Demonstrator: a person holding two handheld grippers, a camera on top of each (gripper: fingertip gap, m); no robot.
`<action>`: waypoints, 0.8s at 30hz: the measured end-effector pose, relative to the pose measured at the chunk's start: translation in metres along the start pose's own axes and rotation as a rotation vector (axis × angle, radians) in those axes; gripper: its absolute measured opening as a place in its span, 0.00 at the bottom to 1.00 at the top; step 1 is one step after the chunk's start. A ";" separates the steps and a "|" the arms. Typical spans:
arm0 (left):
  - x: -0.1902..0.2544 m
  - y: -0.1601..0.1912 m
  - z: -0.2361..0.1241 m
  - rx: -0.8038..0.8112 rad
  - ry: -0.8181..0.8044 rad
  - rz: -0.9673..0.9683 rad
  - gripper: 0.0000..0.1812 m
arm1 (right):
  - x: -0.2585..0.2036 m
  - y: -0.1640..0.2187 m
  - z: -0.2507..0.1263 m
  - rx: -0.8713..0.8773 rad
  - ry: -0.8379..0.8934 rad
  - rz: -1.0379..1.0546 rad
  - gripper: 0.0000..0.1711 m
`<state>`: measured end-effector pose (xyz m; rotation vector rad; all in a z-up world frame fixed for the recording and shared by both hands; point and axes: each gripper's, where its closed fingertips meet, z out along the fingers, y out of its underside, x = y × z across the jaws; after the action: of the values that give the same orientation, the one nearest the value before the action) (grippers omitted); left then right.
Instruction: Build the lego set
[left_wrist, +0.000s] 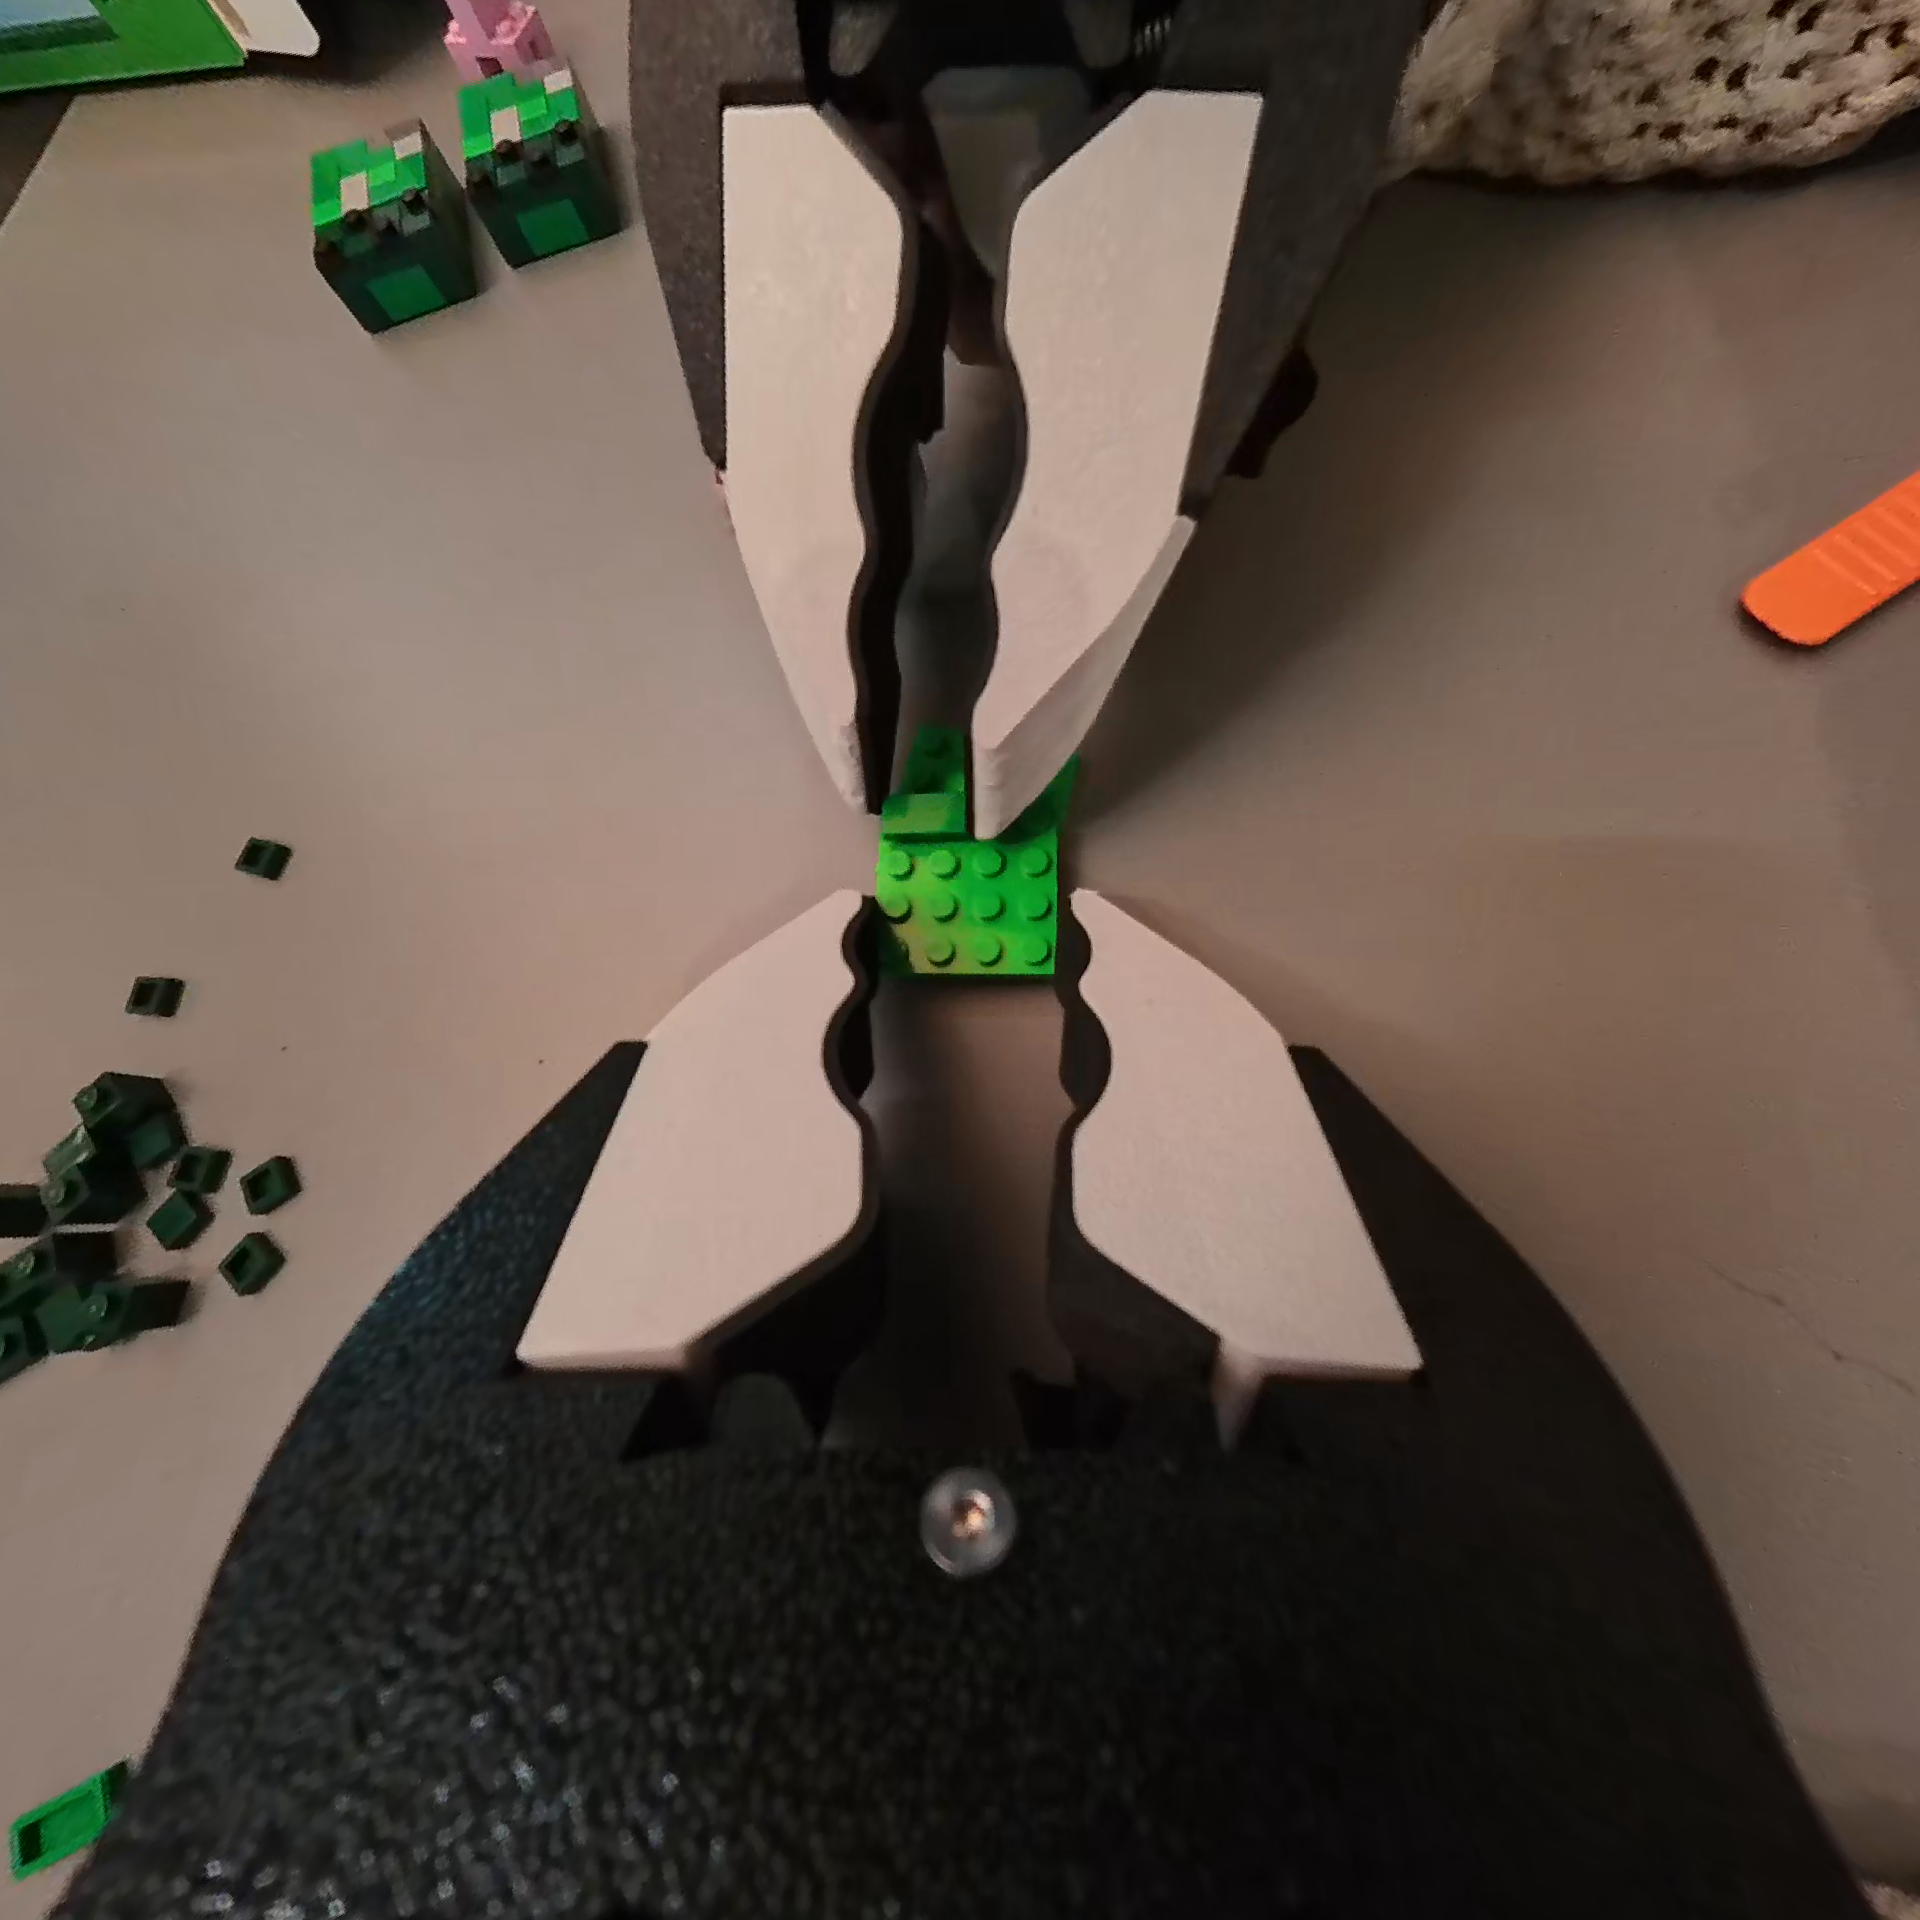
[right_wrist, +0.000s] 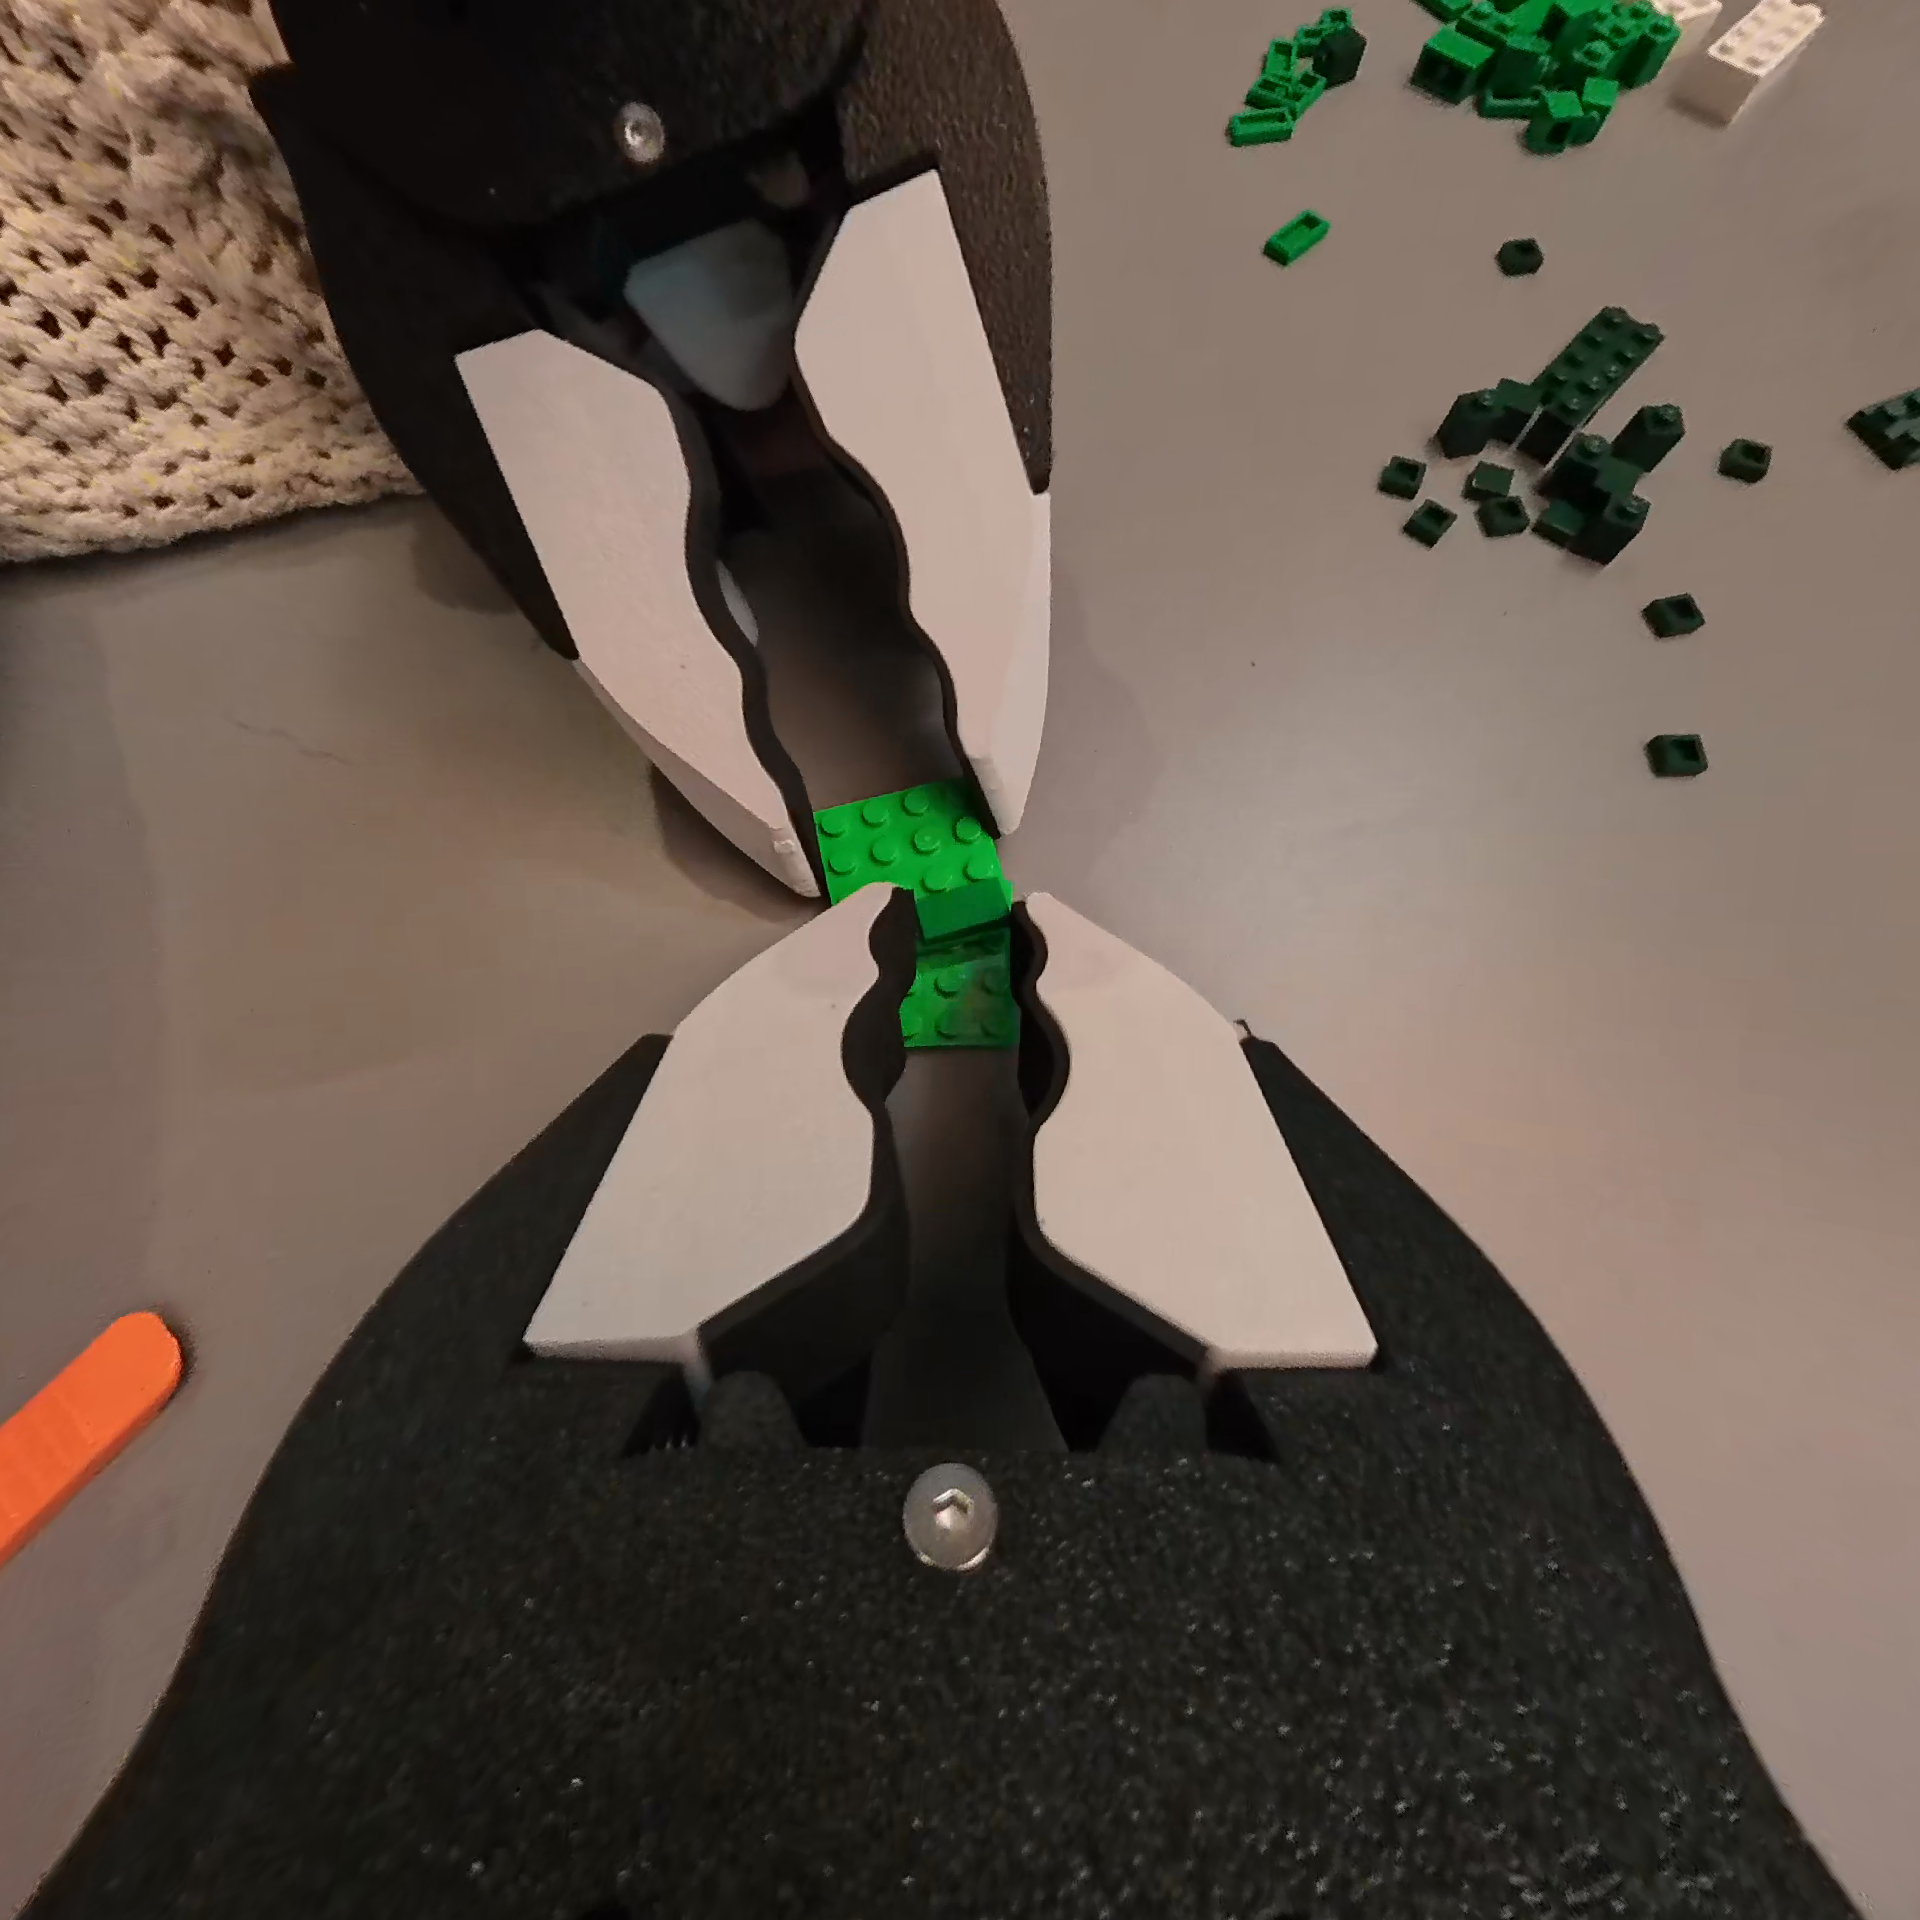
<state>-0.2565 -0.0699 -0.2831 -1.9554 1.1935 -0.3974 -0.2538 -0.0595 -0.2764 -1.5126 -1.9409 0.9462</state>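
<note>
A bright green studded plate (left_wrist: 971, 920) sits low over the grey table, held by its side edges between the tips of my left gripper (left_wrist: 964, 906). My right gripper (left_wrist: 925, 795) comes in from the opposite side, shut on a small green brick (left_wrist: 928, 805) that rests on the plate's far edge. In the right wrist view, my right gripper (right_wrist: 954, 906) pinches the small green brick (right_wrist: 961, 902) on top of the plate (right_wrist: 894, 842), and my left gripper (right_wrist: 899, 831) clamps the plate from the far side.
Two dark green built blocks (left_wrist: 390, 244) and a pink figure (left_wrist: 488, 36) stand far left. Loose dark green pieces (left_wrist: 114, 1195) (right_wrist: 1558, 447), bright green pieces (right_wrist: 1538, 62) and white bricks (right_wrist: 1745, 52) lie scattered. An orange brick separator (left_wrist: 1839, 582) and a knitted cloth (right_wrist: 125, 312) lie nearby. Both grippers' tips are close together, under 4 cm apart.
</note>
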 end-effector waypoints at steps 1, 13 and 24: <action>0.000 0.000 0.000 0.000 0.000 0.000 0.18 | 0.000 0.000 0.000 0.002 -0.004 0.013 0.10; 0.000 0.000 0.001 -0.001 0.004 -0.005 0.18 | 0.001 0.000 0.000 0.001 0.012 0.012 0.10; -0.001 -0.001 0.001 -0.001 0.005 -0.006 0.18 | 0.002 -0.001 -0.004 0.019 0.011 0.026 0.13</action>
<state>-0.2559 -0.0687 -0.2831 -1.9609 1.1910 -0.4051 -0.2524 -0.0566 -0.2730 -1.5332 -1.9040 0.9629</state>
